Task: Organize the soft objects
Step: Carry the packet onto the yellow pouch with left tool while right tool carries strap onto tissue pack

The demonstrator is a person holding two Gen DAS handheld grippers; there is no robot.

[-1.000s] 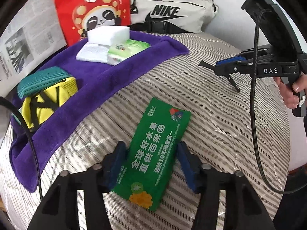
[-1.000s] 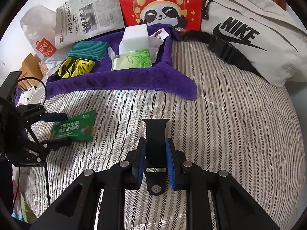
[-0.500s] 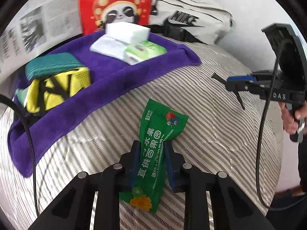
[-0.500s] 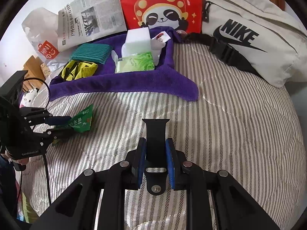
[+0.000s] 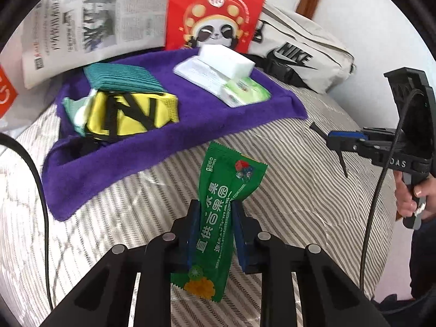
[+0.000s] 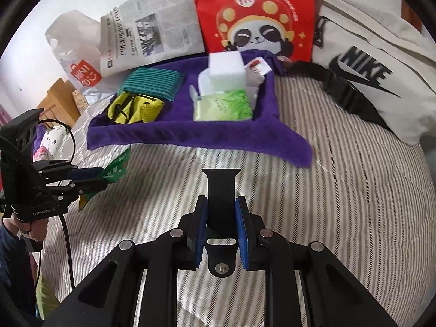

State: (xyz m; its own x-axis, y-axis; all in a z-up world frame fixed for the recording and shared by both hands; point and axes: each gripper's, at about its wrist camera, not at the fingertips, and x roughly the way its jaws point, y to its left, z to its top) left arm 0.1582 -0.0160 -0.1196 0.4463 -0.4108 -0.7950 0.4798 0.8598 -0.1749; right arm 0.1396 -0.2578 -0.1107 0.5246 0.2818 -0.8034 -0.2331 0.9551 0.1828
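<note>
My left gripper [image 5: 214, 212] is shut on a green wet-wipes packet [image 5: 220, 212] and holds it above the striped quilt [image 5: 299, 190], short of the purple towel [image 5: 190, 125]. The packet also shows in the right wrist view [image 6: 115, 170]. On the towel lie a yellow pouch [image 5: 130, 113], a teal sponge [image 5: 122, 77], a white foam block [image 5: 226, 60] and a light green tissue pack [image 5: 245, 90]. My right gripper [image 6: 220, 207] is shut on a black strap [image 6: 221, 190] above the quilt [image 6: 340, 190].
A red panda bag [image 5: 218, 13], a newspaper [image 5: 90, 27] and a white Nike bag [image 5: 305, 51] stand behind the towel. A white shopping bag [image 6: 76, 57] is at the far left. The right gripper [image 5: 338, 140] hangs at the quilt's right side.
My left gripper closed on the green packet and lifted it off the quilt, moving toward the purple towel. The right gripper stayed shut on the strap.
</note>
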